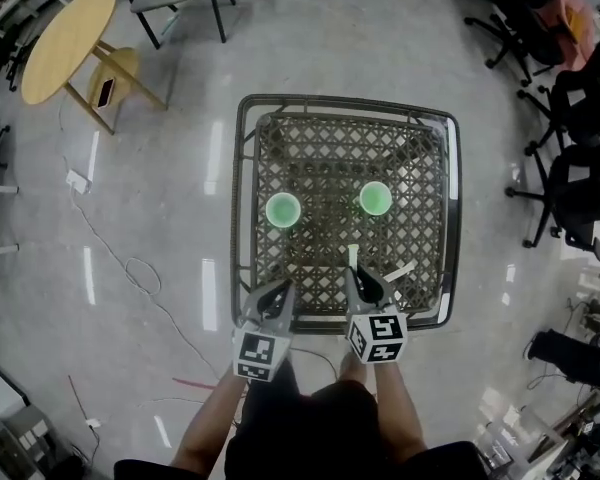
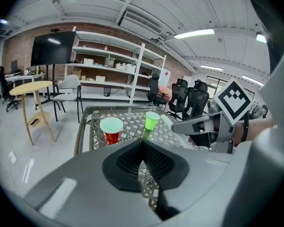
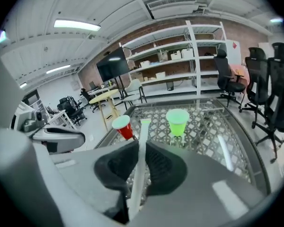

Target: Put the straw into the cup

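Forearms reach up from the bottom edge of the head view, each hand carrying a gripper topped by a cube with square markers. The left gripper sits at lower centre left, over the near rim of the lattice-top table. In the left gripper view its dark ribbed pads are pressed together with nothing between them.

The right gripper sits just beside it to the right. In the right gripper view its jaws are clamped on a white straw, which runs from the bottom of the frame up between the pads and sticks out past them, tilted slightly to the right. From the head view the straw shows as a short pale stub just above the gripper tips, over the near part of the table and well short of both cups.

A second straw lies flat on the lattice to the right of the right gripper; it appears at the right of the right gripper view.

Two cups stand upright around mid-table, well apart. The red cup is at the left and the green cup at the right. Both are ahead of the jaws in each gripper view, red left of green.

A round wooden table stands on the floor at the upper left of the head view.
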`<action>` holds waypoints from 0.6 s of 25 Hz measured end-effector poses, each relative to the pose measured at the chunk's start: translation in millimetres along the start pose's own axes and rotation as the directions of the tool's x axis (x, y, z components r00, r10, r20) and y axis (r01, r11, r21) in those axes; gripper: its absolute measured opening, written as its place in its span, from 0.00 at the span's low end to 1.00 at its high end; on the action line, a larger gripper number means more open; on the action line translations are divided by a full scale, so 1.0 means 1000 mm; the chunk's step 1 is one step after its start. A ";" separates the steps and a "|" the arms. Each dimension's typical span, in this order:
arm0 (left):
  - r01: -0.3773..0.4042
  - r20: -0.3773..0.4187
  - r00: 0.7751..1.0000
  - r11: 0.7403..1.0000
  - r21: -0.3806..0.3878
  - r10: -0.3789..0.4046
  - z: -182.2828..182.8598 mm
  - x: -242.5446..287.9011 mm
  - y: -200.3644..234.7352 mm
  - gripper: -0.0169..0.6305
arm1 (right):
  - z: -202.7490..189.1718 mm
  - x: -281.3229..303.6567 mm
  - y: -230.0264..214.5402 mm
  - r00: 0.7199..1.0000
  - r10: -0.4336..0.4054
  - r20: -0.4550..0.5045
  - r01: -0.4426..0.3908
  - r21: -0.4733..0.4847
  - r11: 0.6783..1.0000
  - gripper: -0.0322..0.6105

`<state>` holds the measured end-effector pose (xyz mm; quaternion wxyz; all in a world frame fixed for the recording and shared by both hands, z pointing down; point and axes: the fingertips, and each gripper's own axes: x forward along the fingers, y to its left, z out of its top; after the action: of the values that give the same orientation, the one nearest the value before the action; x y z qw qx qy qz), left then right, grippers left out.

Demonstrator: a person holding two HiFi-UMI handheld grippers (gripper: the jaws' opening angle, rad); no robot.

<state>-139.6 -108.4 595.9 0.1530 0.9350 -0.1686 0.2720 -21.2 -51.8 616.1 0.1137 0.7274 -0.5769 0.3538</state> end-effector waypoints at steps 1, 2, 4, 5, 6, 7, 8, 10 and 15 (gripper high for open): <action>-0.010 0.008 1.000 1.000 -0.001 0.010 0.005 -0.003 0.002 0.04 | 0.009 -0.003 0.003 1.000 0.009 0.021 -0.009 -0.004 1.000 0.13; -0.018 0.016 1.000 1.000 -0.003 0.018 0.009 -0.006 0.003 0.04 | 0.019 -0.006 0.006 0.999 0.018 0.042 -0.018 -0.007 1.000 0.13; -0.036 0.033 0.999 0.999 -0.007 0.036 0.018 -0.012 0.007 0.04 | 0.038 -0.010 0.014 0.996 0.042 0.084 -0.041 -0.006 0.999 0.13; -0.046 0.042 0.998 0.999 -0.010 0.046 0.023 -0.014 0.010 0.04 | 0.047 -0.010 0.018 0.993 0.056 0.104 -0.055 -0.006 0.998 0.13; -0.055 0.051 0.997 0.998 -0.013 0.056 0.027 -0.017 0.013 0.04 | 0.056 -0.010 0.023 0.990 0.069 0.123 -0.068 -0.010 0.998 0.13; -0.065 0.058 0.996 0.998 -0.016 0.066 0.030 -0.019 0.016 0.04 | 0.064 -0.009 0.027 0.987 0.081 0.140 -0.080 -0.018 0.997 0.13; -0.075 0.066 0.995 0.997 -0.018 0.076 0.034 -0.022 0.019 0.04 | 0.072 -0.009 0.032 0.984 0.093 0.155 -0.089 -0.030 0.996 0.13; -0.096 0.080 0.992 0.995 -0.024 0.097 0.041 -0.028 0.026 0.04 | 0.088 -0.008 0.042 0.977 0.113 0.182 -0.104 -0.058 0.993 0.13; -0.149 0.119 0.981 0.988 -0.041 0.153 0.057 -0.039 0.045 0.04 | 0.124 0.000 0.060 0.958 0.157 0.241 -0.133 -0.114 0.985 0.13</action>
<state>-162.1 -161.7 536.9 0.1364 0.9317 -0.2526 0.2225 -28.5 -141.7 511.6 0.0495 0.7154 -0.6548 0.2387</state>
